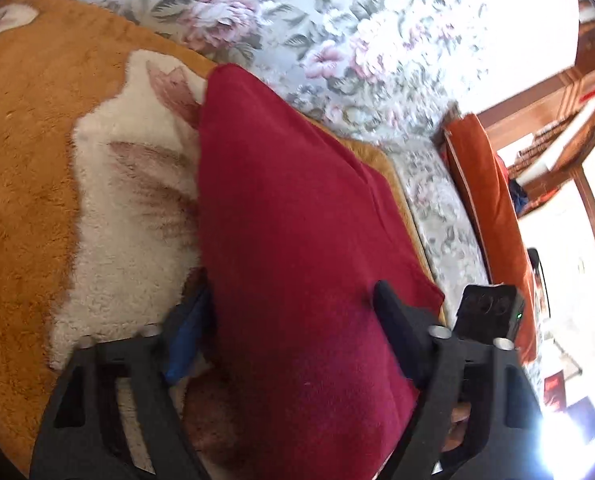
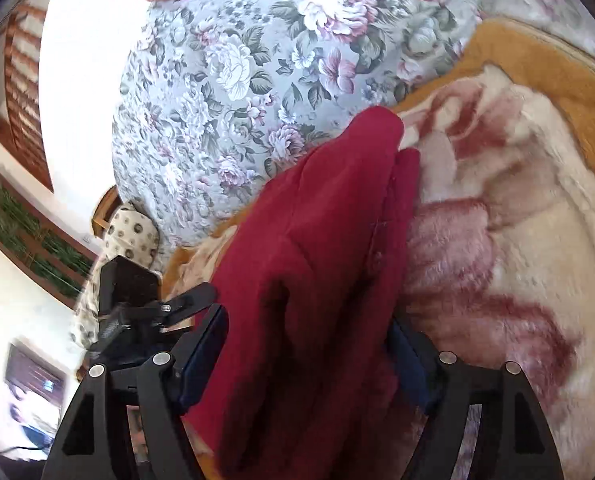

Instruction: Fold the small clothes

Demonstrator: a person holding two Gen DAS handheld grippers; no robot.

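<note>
On the bed, seen from the left wrist camera, a fluffy orange blanket [image 1: 25, 152] with a cream flower patch fills the nine o'clock side, and a dark red garment [image 1: 297, 220] lies over it, running from a corner near twelve o'clock down to six o'clock. The left gripper [image 1: 293, 320] sits at six o'clock with its fingers [image 1: 191, 332] spread on either side of the red cloth, one at the cloth's left edge and one pressing into its right part; whether they actually clamp it I cannot tell. Behind the blanket, from eleven to two o'clock, a flowered sheet [image 1: 337, 40] covers the rest of the bed. At three o'clock stands an orange cushion [image 1: 489, 200], and beyond it a wooden frame [image 1: 545, 112] in bright light. From the right wrist camera, the same flowered sheet [image 2: 237, 80] spans ten to one o'clock, while the blanket [image 2: 517, 200] with its pink and cream pile takes the three o'clock side. The dark red garment [image 2: 317, 260] rises bunched from six o'clock toward the centre, lifted off the blanket in folds. The right gripper [image 2: 305, 340] has its fingers [image 2: 205, 344] closed against the bunched cloth from both sides, pinching it. At eight o'clock the other black gripper body is visible beside a spotted cushion [image 2: 133, 232].
</note>
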